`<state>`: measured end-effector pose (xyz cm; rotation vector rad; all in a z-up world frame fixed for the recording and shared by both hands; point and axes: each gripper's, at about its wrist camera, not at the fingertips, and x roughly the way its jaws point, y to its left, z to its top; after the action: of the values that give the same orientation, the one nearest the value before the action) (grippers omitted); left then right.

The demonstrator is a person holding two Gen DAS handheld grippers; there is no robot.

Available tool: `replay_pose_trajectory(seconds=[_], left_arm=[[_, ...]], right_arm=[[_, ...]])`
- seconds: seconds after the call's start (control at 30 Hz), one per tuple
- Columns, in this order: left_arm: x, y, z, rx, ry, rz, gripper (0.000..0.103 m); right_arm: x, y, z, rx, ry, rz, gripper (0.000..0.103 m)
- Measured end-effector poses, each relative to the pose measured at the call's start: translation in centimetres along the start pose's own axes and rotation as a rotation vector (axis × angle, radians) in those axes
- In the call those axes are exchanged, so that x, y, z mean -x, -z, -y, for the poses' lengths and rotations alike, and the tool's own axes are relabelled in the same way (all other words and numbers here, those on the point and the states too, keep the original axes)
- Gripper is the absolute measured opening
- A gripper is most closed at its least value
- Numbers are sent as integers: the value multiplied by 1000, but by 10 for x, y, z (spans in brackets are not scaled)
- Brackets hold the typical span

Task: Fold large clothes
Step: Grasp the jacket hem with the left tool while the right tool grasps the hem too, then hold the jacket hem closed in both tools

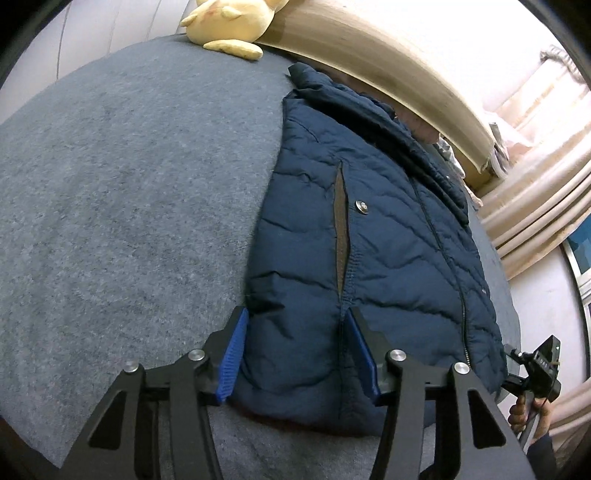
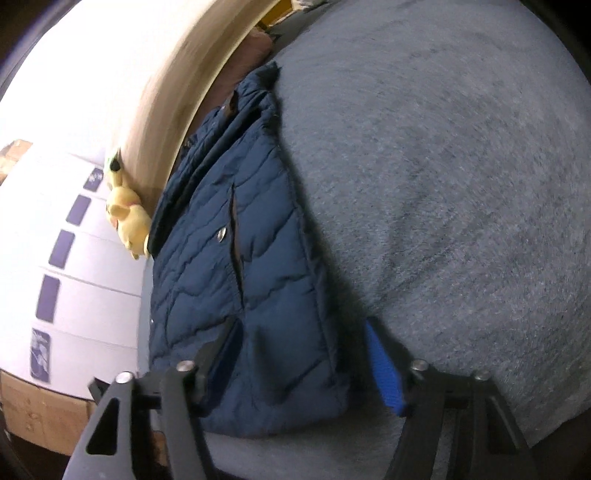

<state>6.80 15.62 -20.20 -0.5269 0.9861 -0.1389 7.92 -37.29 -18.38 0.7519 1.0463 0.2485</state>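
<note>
A navy quilted puffer jacket [image 1: 373,236] lies folded lengthwise on a grey bed cover [image 1: 129,184], zip and a snap button facing up. My left gripper [image 1: 295,317] is open, its blue pads on either side of the jacket's near left hem corner. In the right wrist view the jacket [image 2: 236,266] runs away from me, and my right gripper [image 2: 301,328] is open, straddling the near right hem corner. The right gripper's body [image 1: 535,373] also shows at the lower right of the left wrist view.
A yellow plush toy [image 1: 229,26] sits at the far end of the bed by the beige headboard [image 1: 388,55]; it also shows in the right wrist view [image 2: 127,218]. Curtains [image 1: 535,206] hang at right. A white cabinet [image 2: 74,258] and a cardboard box [image 2: 40,413] stand beside the bed.
</note>
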Motion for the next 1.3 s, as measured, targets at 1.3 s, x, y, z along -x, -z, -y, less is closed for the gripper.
replay_pose_trajectory(seconds=[1.3], left_arm=[[2,-6,2,-19,-18,-22,72]], right_arm=[[-10,2,11,-56,-103,-59,31]])
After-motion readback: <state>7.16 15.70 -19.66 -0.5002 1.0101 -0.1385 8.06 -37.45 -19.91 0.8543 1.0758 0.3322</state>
